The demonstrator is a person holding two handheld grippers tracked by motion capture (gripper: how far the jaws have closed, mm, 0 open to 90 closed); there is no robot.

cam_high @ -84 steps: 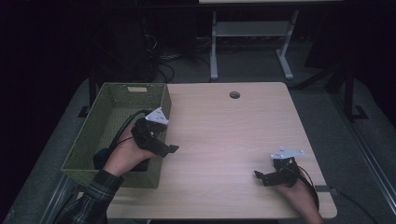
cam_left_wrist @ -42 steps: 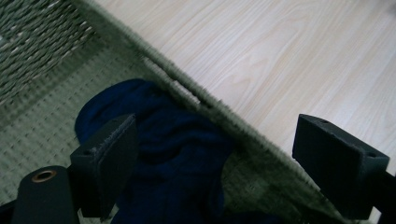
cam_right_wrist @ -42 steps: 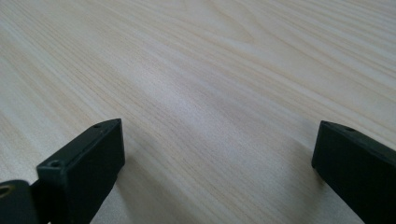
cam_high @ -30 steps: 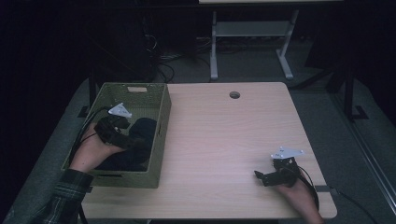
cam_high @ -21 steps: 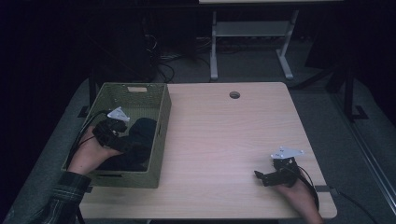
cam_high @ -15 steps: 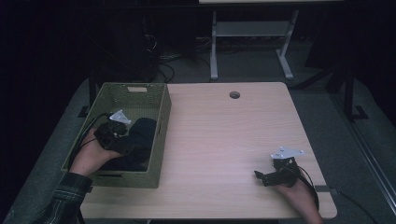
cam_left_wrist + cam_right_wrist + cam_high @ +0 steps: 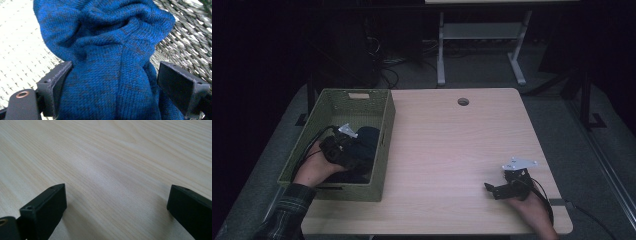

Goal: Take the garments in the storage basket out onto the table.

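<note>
Blue knit in the basket
Our left gripper (image 7: 113, 82) spans the blue knit garment (image 7: 107, 57) inside the green basket (image 7: 384, 130), jaws wide; our right gripper (image 7: 117, 202) gapes empty over the table (image 7: 125, 157).

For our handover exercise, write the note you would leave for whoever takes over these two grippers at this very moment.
Left gripper: down inside the green woven basket, jaws wide open on either side of the bunched blue knit cloth; the left jaw touches it, not clamped.
Right gripper: open, holding nothing, low over the bare wooden table near its front right corner.
Done: the left gripper is at the cloth, which lies in the basket.
Left: probably close on the cloth and lift it, or draw back if it was just dropped; I cannot tell which.
</note>
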